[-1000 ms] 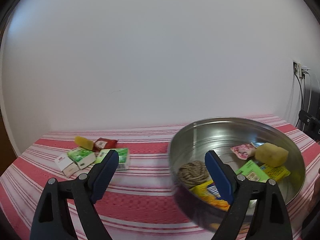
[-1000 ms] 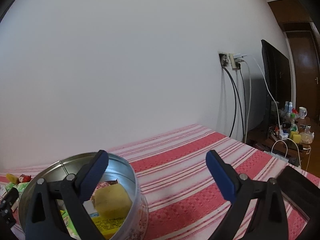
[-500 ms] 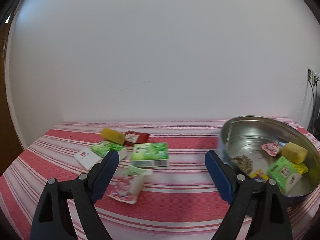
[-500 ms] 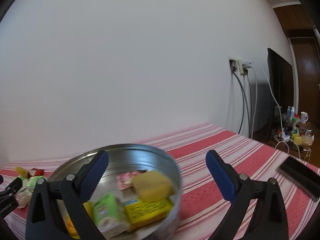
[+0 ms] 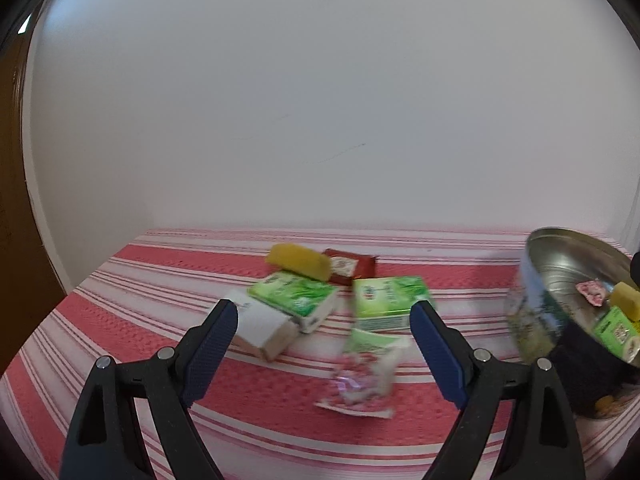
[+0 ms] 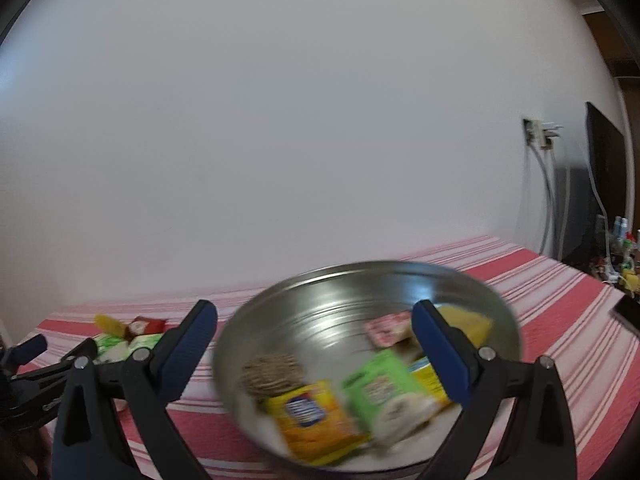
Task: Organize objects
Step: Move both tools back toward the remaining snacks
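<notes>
A round metal tin point(image 6: 320, 312) stands on the striped cloth, holding twine point(image 6: 272, 374), a yellow packet point(image 6: 310, 412), a green packet point(image 6: 380, 388) and a yellow sponge point(image 6: 470, 322). My right gripper point(image 6: 314, 344) is open and empty just before the tin. My left gripper point(image 5: 324, 344) is open and empty above loose items: a pink-and-white packet point(image 5: 362, 372), two green boxes point(image 5: 294, 298) point(image 5: 390, 302), a white box point(image 5: 260, 326), a yellow sponge point(image 5: 298, 260) and a red sachet point(image 5: 348, 266). The tin point(image 5: 560, 264) shows at the right of the left wrist view.
A red-and-white striped cloth point(image 5: 160, 276) covers the table, which meets a white wall behind. A wall socket with cables point(image 6: 538, 134) and a dark screen point(image 6: 604, 184) are at the far right. A dark flat object point(image 6: 628, 314) lies near the right edge.
Both grippers have swung left. The loose items now sit between my left fingers, and the tin is centred before my right gripper. Both stay open.
</notes>
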{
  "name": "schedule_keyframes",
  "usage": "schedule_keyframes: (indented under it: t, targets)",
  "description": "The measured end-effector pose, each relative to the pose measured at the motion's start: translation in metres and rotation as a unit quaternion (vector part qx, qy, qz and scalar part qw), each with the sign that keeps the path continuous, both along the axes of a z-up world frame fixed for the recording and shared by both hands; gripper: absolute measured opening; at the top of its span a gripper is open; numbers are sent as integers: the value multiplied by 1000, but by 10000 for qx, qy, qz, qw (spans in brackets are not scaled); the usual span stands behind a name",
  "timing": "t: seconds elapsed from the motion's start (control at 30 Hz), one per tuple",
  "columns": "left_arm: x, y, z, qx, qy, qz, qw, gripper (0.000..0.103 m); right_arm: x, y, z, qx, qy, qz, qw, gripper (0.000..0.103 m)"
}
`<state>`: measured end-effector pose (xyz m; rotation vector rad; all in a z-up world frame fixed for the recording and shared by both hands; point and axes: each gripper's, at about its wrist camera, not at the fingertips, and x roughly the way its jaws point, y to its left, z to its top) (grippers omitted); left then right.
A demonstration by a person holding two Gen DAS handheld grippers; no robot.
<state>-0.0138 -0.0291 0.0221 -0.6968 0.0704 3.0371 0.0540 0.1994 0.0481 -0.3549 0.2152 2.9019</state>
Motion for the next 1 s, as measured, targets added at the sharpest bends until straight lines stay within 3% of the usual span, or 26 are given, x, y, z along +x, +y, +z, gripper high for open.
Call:
schedule_keyframes:
  t: [0.4,0.6,0.7,0.87,1.0]
  targets:
    - [-35,-79,-10,74,-307,552,9980,89,-30,-79,-9,-6,-400,854,9955,99]
    - [-57,-116,-18,203,-655,856,9940,89,-51,-108,-17,-129,-822,1206,9892,99]
    - [-65,-129,-23,289,-829,929,9918,89,-64,-125,-22,-112,-1155,1375,9837,97]
    - [-73,-142,-25,138,-859,974,9914,90,-96,-151,-38,-207,-1927,1628,9674,83]
    - [-74,-147,-26,238,-913,918,9913,90,-115,-169,-53,-205,-2420,1605,9567,77]
